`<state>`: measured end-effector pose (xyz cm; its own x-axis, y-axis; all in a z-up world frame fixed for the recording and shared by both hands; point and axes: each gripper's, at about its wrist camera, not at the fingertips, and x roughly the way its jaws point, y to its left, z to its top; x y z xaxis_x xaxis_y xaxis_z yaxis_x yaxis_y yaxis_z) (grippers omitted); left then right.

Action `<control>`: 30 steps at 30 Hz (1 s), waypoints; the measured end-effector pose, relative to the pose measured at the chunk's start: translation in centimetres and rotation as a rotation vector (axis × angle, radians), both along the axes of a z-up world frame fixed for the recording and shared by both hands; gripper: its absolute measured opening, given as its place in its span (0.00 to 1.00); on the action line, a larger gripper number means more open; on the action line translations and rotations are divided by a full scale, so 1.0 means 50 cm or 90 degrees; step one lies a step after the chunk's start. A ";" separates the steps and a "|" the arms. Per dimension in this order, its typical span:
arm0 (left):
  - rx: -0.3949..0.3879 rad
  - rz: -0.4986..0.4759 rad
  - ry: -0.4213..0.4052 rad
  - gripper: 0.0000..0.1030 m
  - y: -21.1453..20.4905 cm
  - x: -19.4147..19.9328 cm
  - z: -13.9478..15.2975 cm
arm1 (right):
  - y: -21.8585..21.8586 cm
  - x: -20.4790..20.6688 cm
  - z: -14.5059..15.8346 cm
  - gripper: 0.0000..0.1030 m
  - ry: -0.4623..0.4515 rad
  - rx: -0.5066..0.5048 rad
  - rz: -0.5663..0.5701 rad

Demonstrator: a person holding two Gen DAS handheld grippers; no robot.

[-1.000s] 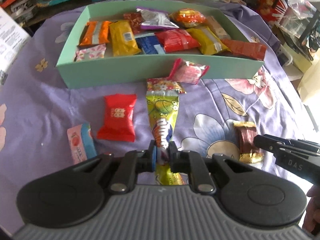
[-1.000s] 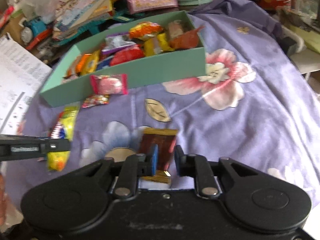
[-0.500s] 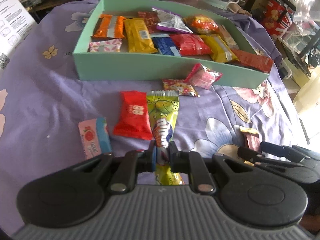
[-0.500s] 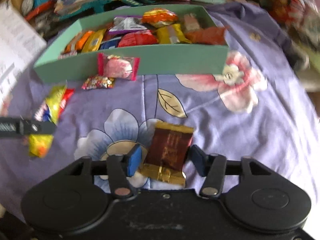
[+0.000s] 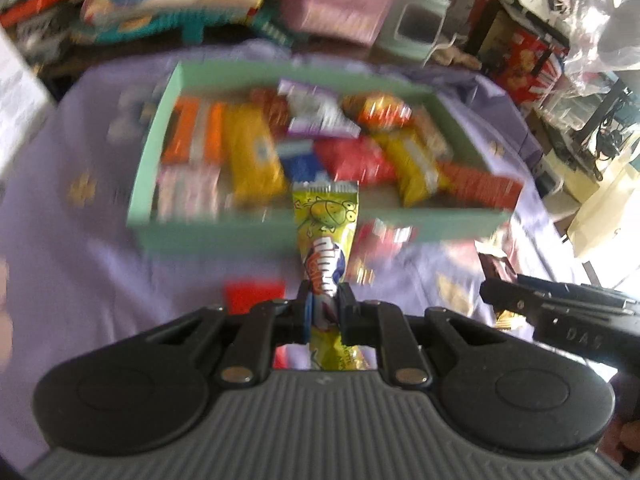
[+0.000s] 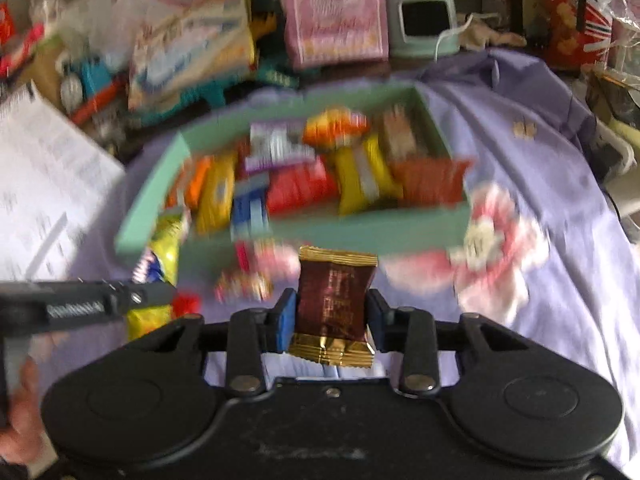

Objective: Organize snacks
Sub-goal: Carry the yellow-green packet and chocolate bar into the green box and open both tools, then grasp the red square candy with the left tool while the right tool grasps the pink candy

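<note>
Both views are smeared by motion blur; print on most wrappers is unreadable. Ahead of both my grippers lies the purple flowered cloth (image 5: 80, 264), its near part hidden behind the gripper bodies. On it, ahead of my fingers, sits the green tray (image 5: 208, 236), packed with blurred snacks in orange, yellow, red, blue and purple-silver; I cannot tell brands. Its far wall is partly lost against the clutter beyond: a pink box (image 6: 334, 12), a pale green appliance (image 6: 424, 20), stacked books and bags, all soft-edged. White printed paper (image 6: 44, 184) is cut off at the left edge of the right view. My left gripper (image 5: 323, 312) is clamped on the yellow-green snack tube (image 5: 326, 232), which stands up from the jaws and covers part of the tray's near wall; its lower end hangs below the pads. My right gripper (image 6: 330, 316) has just been closing and now pinches the brown gold-edged packet (image 6: 334, 296) by its sides, held clear of the cloth before the tray. Between grippers and tray, loose on the cloth: a pink-red packet (image 6: 268, 260), a small speckled one (image 6: 242, 286), and a red packet (image 5: 254, 296) half hidden by my left fingers.
</note>
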<state>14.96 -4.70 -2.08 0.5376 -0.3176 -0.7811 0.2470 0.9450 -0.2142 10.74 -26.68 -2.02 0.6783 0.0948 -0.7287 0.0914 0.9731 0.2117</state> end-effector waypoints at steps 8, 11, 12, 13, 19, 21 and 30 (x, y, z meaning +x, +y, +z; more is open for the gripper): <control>-0.005 -0.023 -0.043 0.12 -0.090 0.136 0.062 | -0.076 0.138 0.043 0.35 -0.033 0.064 -0.052; -0.003 -0.029 -0.032 0.12 -0.122 0.169 0.049 | -0.100 0.174 0.034 0.35 -0.026 0.080 -0.066; -0.002 -0.030 -0.026 0.12 -0.131 0.178 0.041 | -0.108 0.182 0.029 0.35 -0.023 0.084 -0.068; 0.000 -0.030 -0.019 0.12 -0.139 0.186 0.033 | -0.114 0.189 0.026 0.35 -0.021 0.086 -0.070; 0.013 -0.017 0.007 0.34 -0.165 0.220 -0.015 | -0.130 0.211 0.008 0.72 -0.023 0.119 -0.086; 0.031 -0.001 0.006 0.94 -0.164 0.222 -0.023 | -0.134 0.210 0.011 0.89 -0.039 0.119 -0.095; 0.060 0.023 0.002 1.00 -0.141 0.204 -0.027 | -0.118 0.189 0.014 1.00 -0.046 0.107 -0.092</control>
